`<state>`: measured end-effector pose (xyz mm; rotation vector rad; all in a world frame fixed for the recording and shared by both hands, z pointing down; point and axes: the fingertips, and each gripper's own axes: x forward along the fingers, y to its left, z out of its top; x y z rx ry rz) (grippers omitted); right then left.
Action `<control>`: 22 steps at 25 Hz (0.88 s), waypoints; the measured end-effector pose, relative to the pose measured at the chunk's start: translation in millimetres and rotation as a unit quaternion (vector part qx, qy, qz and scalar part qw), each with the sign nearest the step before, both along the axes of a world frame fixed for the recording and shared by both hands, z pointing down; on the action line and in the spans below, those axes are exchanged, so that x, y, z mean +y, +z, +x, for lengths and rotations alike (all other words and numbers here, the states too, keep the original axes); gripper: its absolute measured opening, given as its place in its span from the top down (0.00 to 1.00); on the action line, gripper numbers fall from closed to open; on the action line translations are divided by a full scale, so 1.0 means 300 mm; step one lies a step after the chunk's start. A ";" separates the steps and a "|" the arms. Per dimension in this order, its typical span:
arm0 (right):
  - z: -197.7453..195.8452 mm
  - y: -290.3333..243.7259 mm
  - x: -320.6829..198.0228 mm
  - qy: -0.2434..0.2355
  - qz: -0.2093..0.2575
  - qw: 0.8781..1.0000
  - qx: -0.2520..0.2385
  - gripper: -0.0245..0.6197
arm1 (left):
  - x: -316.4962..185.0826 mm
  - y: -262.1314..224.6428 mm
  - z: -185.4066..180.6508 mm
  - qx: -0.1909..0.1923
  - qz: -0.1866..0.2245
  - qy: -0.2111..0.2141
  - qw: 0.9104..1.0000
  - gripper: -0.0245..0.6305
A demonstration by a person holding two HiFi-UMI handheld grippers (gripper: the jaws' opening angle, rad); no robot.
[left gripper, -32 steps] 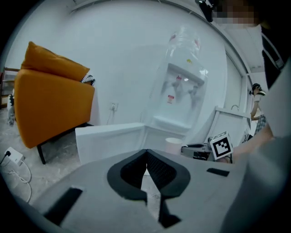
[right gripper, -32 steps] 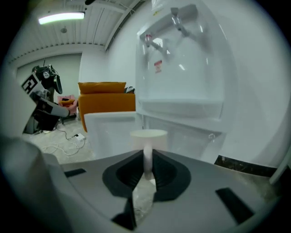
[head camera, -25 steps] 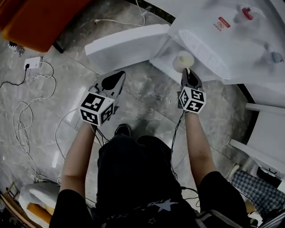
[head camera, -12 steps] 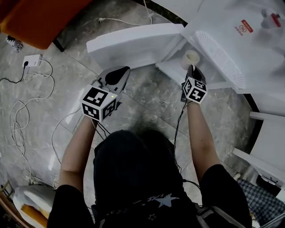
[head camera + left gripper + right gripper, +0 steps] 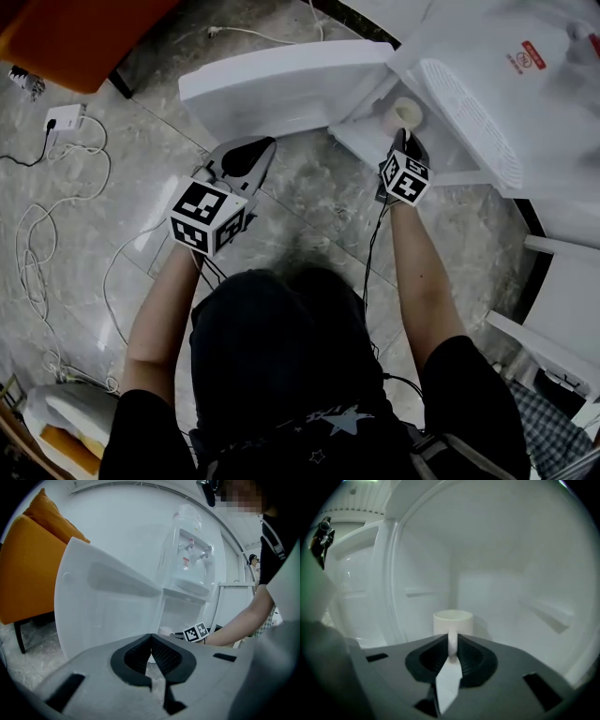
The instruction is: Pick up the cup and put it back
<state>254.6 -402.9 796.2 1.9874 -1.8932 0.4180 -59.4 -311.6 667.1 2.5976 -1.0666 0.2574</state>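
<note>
A pale cup [image 5: 405, 114] stands upright inside the open lower compartment of a white water dispenser [image 5: 487, 94]. My right gripper [image 5: 403, 140] reaches into the compartment from the front. In the right gripper view its jaws [image 5: 453, 641] are shut on the cup's handle, with the cup's body [image 5: 453, 620] just beyond them. The cup's base is hidden, so I cannot tell if it touches the compartment floor. My left gripper [image 5: 263, 145] hovers over the floor to the left, shut and empty [image 5: 151, 639], pointing at the open door.
The compartment's white door [image 5: 272, 89] swings open to the left, between the two grippers. An orange seat [image 5: 84, 37] is at the far left. A power strip [image 5: 66, 117] and cables lie on the grey marbled floor. White furniture [image 5: 562, 281] is at the right.
My right gripper has carried the cup a little deeper into the compartment. The left gripper has barely moved.
</note>
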 end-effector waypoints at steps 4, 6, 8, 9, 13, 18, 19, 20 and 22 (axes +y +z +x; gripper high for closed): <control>0.004 0.021 0.024 -0.004 -0.040 0.999 0.006 0.86 | 0.024 -0.007 0.004 0.000 0.002 0.006 1.000 0.95; 0.012 0.024 0.041 -0.006 -0.050 0.999 0.020 0.83 | 0.042 -0.025 0.006 0.005 0.007 0.011 1.000 0.95; 0.008 0.022 0.054 -0.009 -0.048 0.999 0.020 0.74 | 0.057 -0.049 0.004 0.011 0.015 0.015 1.000 0.95; 0.003 0.019 0.062 -0.011 -0.045 0.999 0.017 0.70 | 0.062 -0.061 0.003 0.012 0.020 0.018 1.000 0.95; -0.053 -0.009 0.113 -0.052 -0.033 0.998 0.002 0.57 | 0.086 -0.115 -0.016 0.034 0.020 0.004 0.999 0.95; -0.151 -0.081 0.309 -0.072 -0.071 0.995 -0.008 0.52 | 0.206 -0.164 -0.106 0.042 -0.043 -0.040 0.997 0.95; -0.178 -0.113 0.349 -0.081 -0.076 0.994 -0.007 0.52 | 0.243 -0.172 -0.129 0.035 -0.056 -0.049 0.997 0.95; -0.204 -0.153 0.384 -0.092 -0.078 0.993 -0.007 0.53 | 0.278 -0.185 -0.153 0.028 -0.068 -0.061 0.995 0.95; -0.242 -0.257 0.447 -0.113 -0.076 0.991 -0.007 0.54 | 0.346 -0.236 -0.190 0.010 -0.082 -0.081 0.993 0.95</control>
